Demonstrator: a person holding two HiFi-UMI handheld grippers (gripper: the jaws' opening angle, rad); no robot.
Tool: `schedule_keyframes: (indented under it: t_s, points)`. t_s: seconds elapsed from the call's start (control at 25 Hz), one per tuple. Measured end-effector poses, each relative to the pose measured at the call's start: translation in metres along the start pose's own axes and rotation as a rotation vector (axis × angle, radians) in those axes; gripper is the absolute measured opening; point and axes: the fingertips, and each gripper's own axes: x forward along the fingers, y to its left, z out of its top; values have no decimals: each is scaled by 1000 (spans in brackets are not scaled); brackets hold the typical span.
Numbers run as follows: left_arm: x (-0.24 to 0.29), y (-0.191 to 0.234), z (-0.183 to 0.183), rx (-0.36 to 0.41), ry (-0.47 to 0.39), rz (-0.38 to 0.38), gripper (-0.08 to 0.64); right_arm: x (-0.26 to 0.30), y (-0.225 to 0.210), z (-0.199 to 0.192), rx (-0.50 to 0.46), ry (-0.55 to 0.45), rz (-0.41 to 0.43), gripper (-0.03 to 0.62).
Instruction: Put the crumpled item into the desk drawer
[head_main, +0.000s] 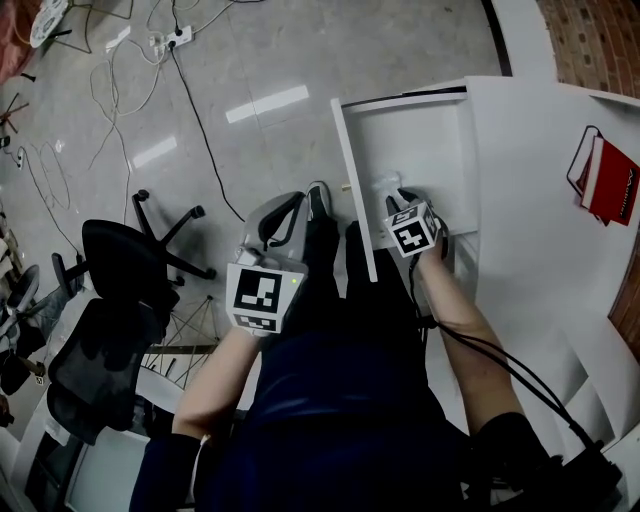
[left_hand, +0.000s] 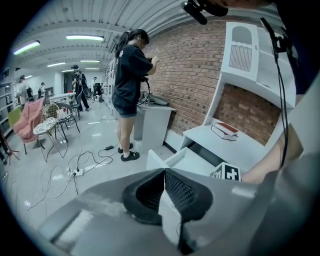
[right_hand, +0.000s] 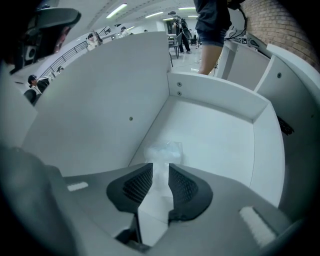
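Observation:
The white desk drawer (head_main: 352, 190) stands pulled out, its floor bare. My right gripper (head_main: 393, 192) reaches down into it, near the front left corner. In the right gripper view its jaws (right_hand: 161, 171) are nearly closed on a crumpled, pale translucent item (right_hand: 165, 149), which sticks out past the tips and hangs just above the drawer floor (right_hand: 220, 145). In the head view the item (head_main: 384, 183) is only a small whitish lump at the tips. My left gripper (head_main: 314, 193) is shut and holds nothing; it hovers over the floor, left of the drawer front (left_hand: 164, 172).
The white desk (head_main: 530, 230) runs to the right, with a red book (head_main: 605, 180) on it. A black office chair (head_main: 120, 270) stands at the left and cables (head_main: 190, 90) trail over the floor. A person (left_hand: 129, 90) stands by a cabinet further off.

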Motion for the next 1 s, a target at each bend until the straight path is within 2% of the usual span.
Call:
schedule_keyframes:
  t_s: [0.36, 0.64, 0.88, 1.0]
  points:
    - [0, -20, 29, 53, -42, -36, 5, -46, -4, 17, 59, -135, -27, 93]
    - [0, -40, 70, 128, -120, -77, 5, -121, -15, 65, 107, -372, -63, 67]
    - [-12, -62, 89, 169, -168, -97, 5, -205, -25, 90, 117, -571, -131, 31]
    - [-20, -70, 94, 168, -185, -102, 5, -241, -25, 95, 97, -635, -168, 17]
